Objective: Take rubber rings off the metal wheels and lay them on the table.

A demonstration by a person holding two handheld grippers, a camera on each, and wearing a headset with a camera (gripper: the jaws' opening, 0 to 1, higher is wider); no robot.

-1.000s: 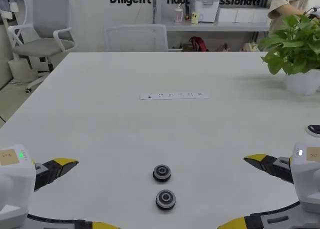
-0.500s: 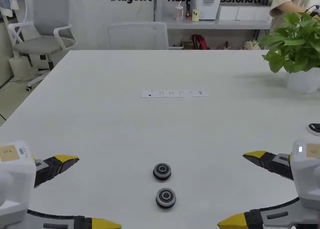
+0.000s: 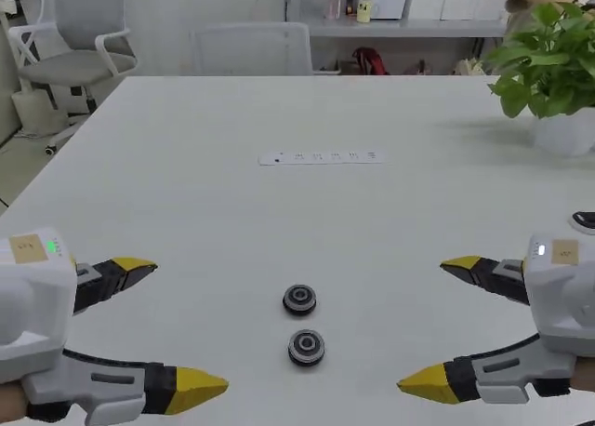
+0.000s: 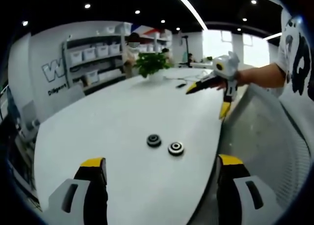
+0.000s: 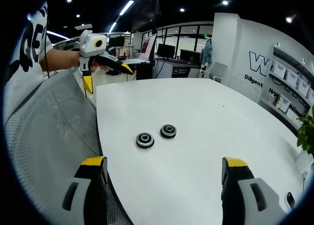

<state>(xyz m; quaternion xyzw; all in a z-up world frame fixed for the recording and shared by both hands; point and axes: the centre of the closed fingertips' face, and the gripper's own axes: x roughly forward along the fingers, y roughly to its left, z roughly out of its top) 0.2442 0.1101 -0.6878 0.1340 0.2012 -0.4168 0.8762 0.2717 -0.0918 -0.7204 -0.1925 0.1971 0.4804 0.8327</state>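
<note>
Table [image 3: 279, 221], head view: far metal wheel [image 3: 299, 300], near metal wheel [image 3: 307, 347] just beside it at 6 o'clock. Rubber rings [image 3: 291, 348] on both. Left gripper [image 3: 189, 326] at their 9 o'clock, right gripper [image 3: 423, 324] at 3 o'clock. Both released, jaws wide, empty.

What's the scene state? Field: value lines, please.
wheels: two, far wheel and near wheel, close together, apart
rings: on both wheels
left gripper: open, holds nothing, left of the wheels
right gripper: open, holds nothing, right of the wheels
table: white
also on table: power strip, plant
</note>
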